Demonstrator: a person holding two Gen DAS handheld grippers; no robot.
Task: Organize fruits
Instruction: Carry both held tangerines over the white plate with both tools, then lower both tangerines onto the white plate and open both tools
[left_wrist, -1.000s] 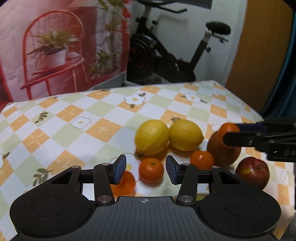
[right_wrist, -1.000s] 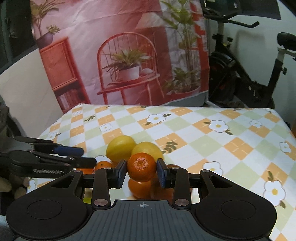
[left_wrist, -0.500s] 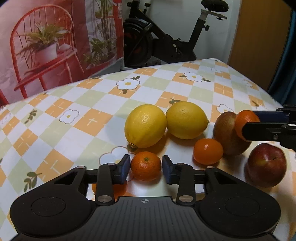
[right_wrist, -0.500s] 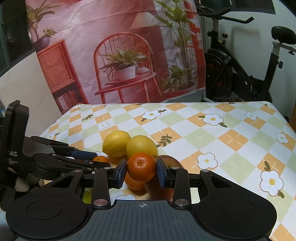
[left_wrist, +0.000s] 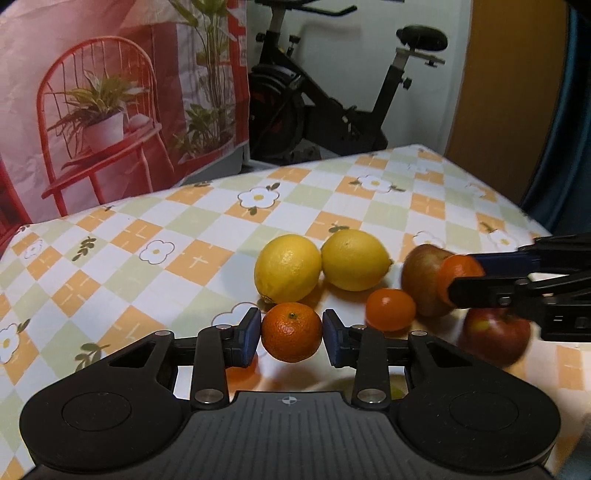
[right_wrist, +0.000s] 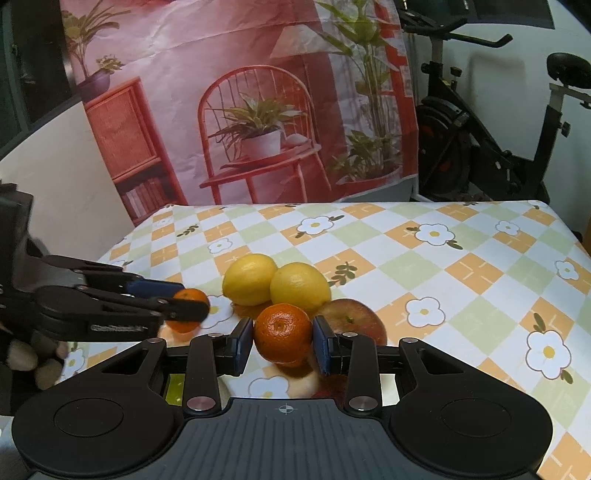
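Note:
My left gripper (left_wrist: 291, 334) is shut on a small mandarin (left_wrist: 291, 325) and holds it just above the tablecloth, in front of two lemons (left_wrist: 287, 268) (left_wrist: 354, 259). To their right a second mandarin (left_wrist: 390, 309) lies beside a brownish apple (left_wrist: 419, 284) and a red apple (left_wrist: 495, 338). Another orange fruit (left_wrist: 240, 371) peeks out under the left finger. My right gripper (right_wrist: 283, 343) is shut on another mandarin (right_wrist: 282, 330), held above the apple (right_wrist: 356, 317) and the lemons (right_wrist: 249, 278). Each gripper shows in the other's view, fruit pinched.
The table (right_wrist: 461, 273) wears a checked flower-print cloth, bare to the right and at the back. Behind it hang a printed backdrop (right_wrist: 258, 110) and stands an exercise bike (right_wrist: 480, 122). A person's hand (right_wrist: 33, 362) holds the left gripper.
My left gripper has closed on the mandarin that lay between its fingers and raised it off the cloth. The right gripper still holds its mandarin in about the same spot.

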